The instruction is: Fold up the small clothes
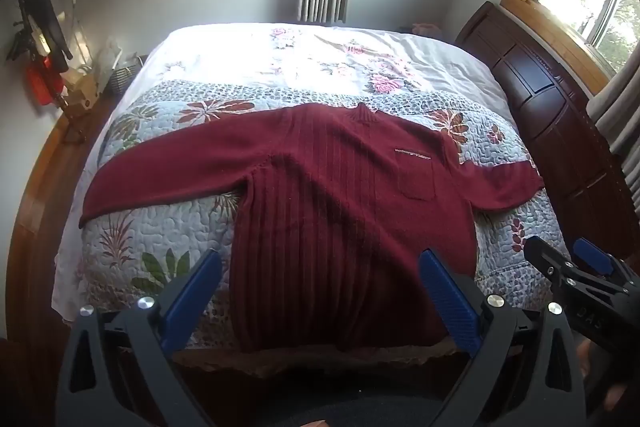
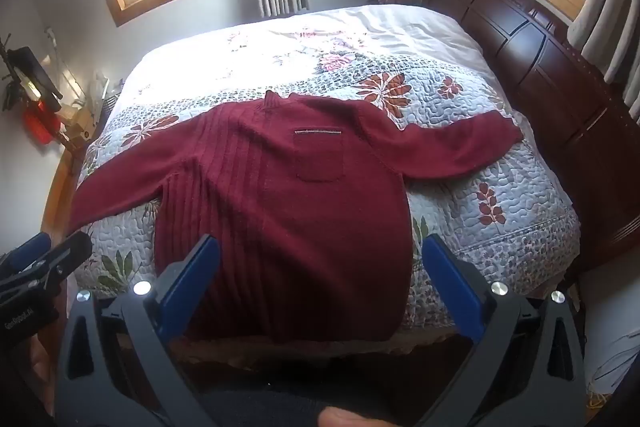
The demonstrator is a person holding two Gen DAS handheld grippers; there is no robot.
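1. task status: not started, as judged. dark red ribbed knit sweater with a chest pocket (image 1: 340, 187) spread flat, front up, on the floral quilted bed cover (image 1: 152, 227); both sleeves stretched out to the sides, collar toward the far end, hem hanging at the near edge of the bed. no fold visible anywhere.
2. remaining, as judged: sleeves to be brought in across the body, then hem to be taken up toward the collar.
3. left gripper (image 1: 320, 279): jaws wide apart, blue pads on either side of the lower body of the sweater as framed, raised clear of it; nothing held, no contact visible.
4. right gripper (image 2: 320, 267): jaws likewise wide, above the hem area, empty, touching nothing.
5. both grippers side by side at the near edge of the bed, close together, each visible at the margin of the other's view.
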